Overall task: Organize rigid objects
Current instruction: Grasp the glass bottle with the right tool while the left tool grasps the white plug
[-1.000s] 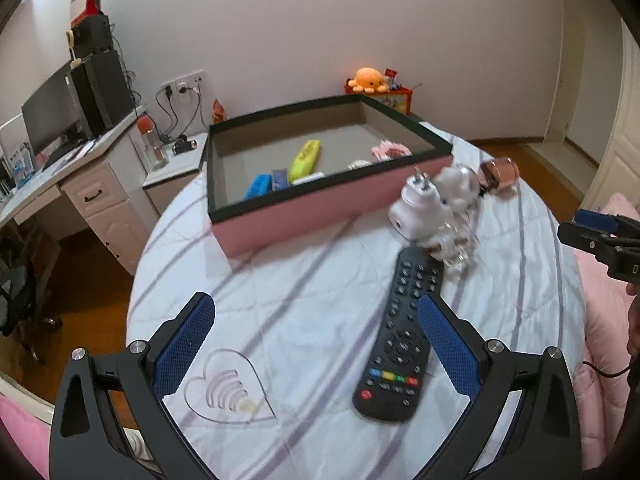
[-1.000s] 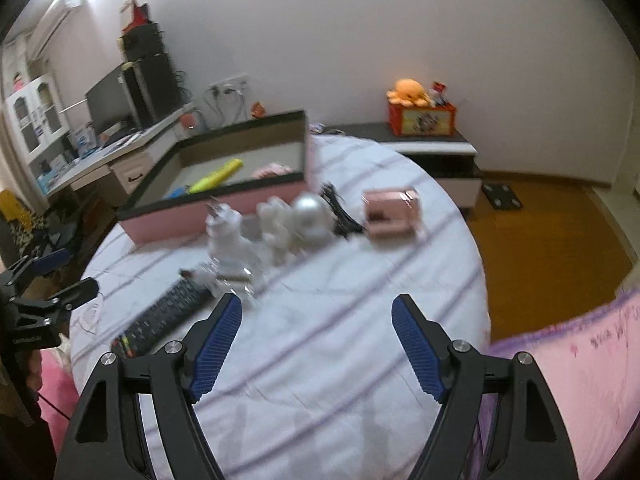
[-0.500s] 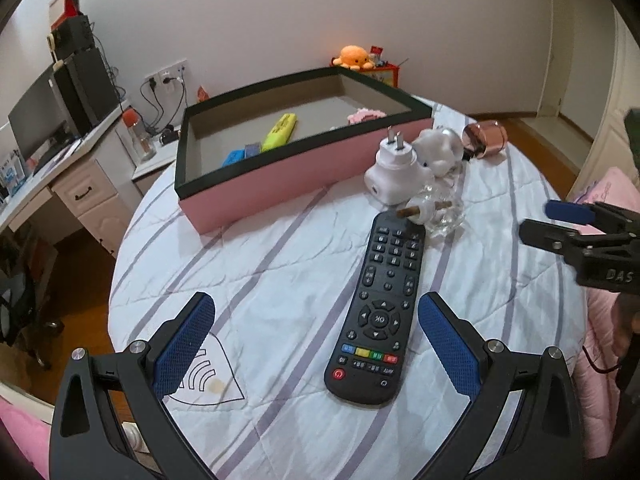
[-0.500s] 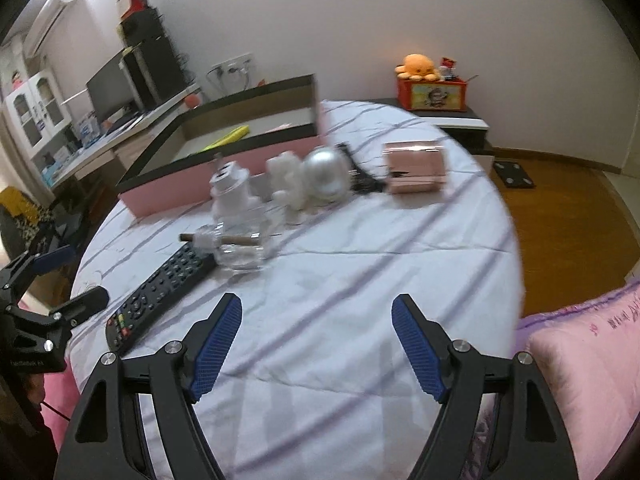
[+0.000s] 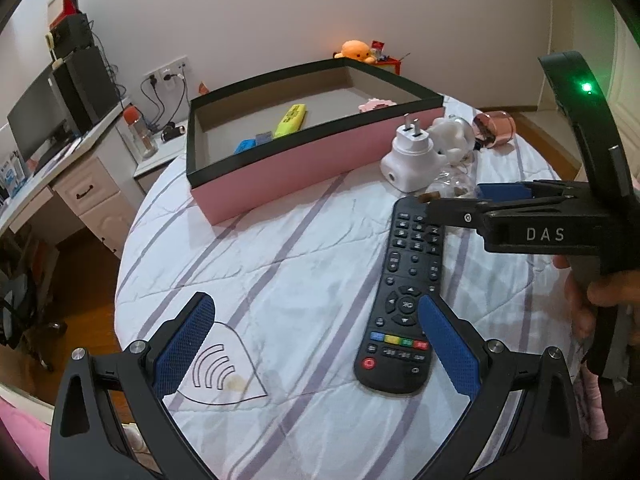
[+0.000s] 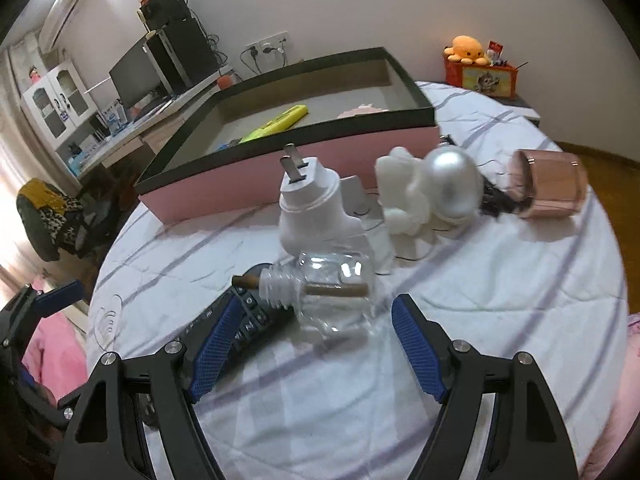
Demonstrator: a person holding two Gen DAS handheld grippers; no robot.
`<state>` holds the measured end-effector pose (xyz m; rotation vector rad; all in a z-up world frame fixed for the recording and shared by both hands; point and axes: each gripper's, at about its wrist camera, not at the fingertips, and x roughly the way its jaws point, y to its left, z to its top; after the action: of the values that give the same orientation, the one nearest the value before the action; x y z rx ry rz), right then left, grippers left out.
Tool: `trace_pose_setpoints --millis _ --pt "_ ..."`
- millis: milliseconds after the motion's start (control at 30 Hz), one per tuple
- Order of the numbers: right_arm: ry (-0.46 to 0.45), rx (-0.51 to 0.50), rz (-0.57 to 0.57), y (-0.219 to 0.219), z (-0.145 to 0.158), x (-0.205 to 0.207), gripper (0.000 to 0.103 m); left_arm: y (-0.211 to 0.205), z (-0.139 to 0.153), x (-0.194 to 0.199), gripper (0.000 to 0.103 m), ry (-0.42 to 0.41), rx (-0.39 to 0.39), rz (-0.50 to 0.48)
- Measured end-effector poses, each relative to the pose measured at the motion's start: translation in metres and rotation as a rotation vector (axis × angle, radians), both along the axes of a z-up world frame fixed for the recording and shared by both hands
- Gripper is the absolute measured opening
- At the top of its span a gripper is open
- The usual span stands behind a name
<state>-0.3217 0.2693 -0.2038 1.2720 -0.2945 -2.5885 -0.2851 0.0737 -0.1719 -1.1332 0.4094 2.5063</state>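
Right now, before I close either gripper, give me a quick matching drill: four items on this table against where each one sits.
Items:
1. yellow highlighter
2. remote control
3. clear glass bottle
4. rose-gold cup

Places:
A. on its side, far right
B. inside the pink box
C. ahead of the right gripper
D. flat, beside the left gripper

Pairs: 1-B, 2-D, 3-C, 4-A

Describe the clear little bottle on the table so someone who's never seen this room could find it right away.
Start at the long pink box on the round table. Just in front of it stands a white plug-in unit; the clear bottle lies against its base, on its side. It alone is see-through, with a brown wick through its neck.
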Motion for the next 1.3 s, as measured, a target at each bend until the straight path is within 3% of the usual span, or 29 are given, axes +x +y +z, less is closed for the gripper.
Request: trace_pose_setpoints --millis 67,100,133,267,667,867,1000,1300 --pt "0.001 -0.01 0.013 0.0 -0.001 -0.002 0.073 -0.002 -0.001 -0.002 0.103 -0.003 0.001 0.001" --pt "-0.003 -0.016 0.022 0.001 -0.002 -0.003 0.06 -0.002 -0.002 -0.003 0.103 -0.005 0.001 0.0" --pt "-0.009 -0.016 0.02 0.002 -0.003 -0.005 0.059 -0.001 -0.002 -0.004 0.103 -0.007 0.0 0.0" --pt "0.004 -0.027 0.024 0.008 -0.002 -0.003 0.059 0.003 -0.003 -0.007 0.103 -0.008 -0.002 -0.009" --pt "0.029 0.158 -0.124 0.066 0.004 0.033 0.059 0.056 0.003 -0.032 0.103 -0.057 0.06 -0.057" --pt "0.034 0.116 -0.152 0.098 0.001 0.044 0.059 0.094 0.0 -0.064 0.103 -0.103 0.045 -0.022" --pt "0.04 0.099 -0.127 0.1 0.0 0.04 0.059 0.105 -0.001 -0.084 0.103 -0.139 0.091 0.016" --pt "0.055 0.086 -0.088 0.102 -0.004 0.034 0.06 0.117 -0.015 -0.116 0.103 -0.194 0.095 0.123"
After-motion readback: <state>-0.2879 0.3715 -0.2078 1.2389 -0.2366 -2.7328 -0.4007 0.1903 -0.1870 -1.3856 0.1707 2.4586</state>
